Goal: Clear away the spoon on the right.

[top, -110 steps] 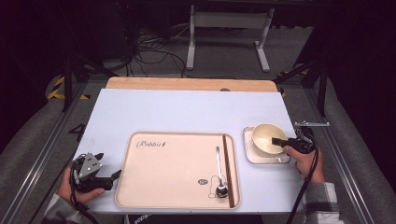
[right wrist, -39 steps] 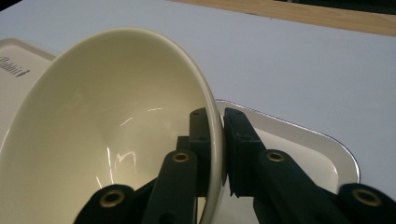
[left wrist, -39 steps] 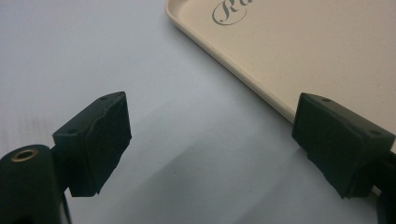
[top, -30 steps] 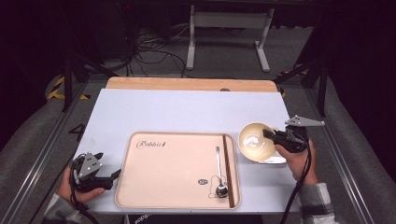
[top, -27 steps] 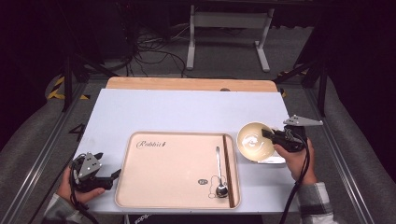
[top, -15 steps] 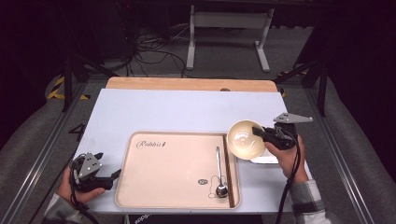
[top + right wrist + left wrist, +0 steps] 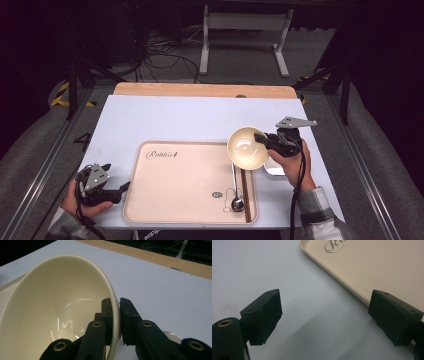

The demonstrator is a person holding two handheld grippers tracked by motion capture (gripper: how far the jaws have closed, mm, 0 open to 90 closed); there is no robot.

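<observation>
Two grippers: one at each end of the tray (image 7: 175,200); the person's hands come in from the near edge of the table (image 7: 165,115)
Right gripper (image 7: 260,138): just off the tray's far right corner; jaws pinched on the bowl's rim, one inside and one outside, as the right gripper view shows (image 7: 116,315)
Bowl (image 7: 247,148): cream, glossy, bare inside; held tilted, with its mouth turned up and toward the tray; it hangs over the tray's far right corner; whether it touches the tray I cannot tell
Left gripper (image 7: 120,188): low by the tray's near left corner, on the bare table; jaws spread wide with nothing between them (image 7: 325,317); the right jaw sits just at the tray's rim (image 7: 342,282)
Tray: beige, with a script word printed at its far left; lies flat in the near middle of the table
Spoon (image 7: 236,192): on the tray along its right side, its head toward the near edge
Chopsticks (image 7: 245,192): dark, just right of the spoon, parallel to it
Saucer (image 7: 276,171): pale, on the table just right of the tray, partly under the right hand
</observation>
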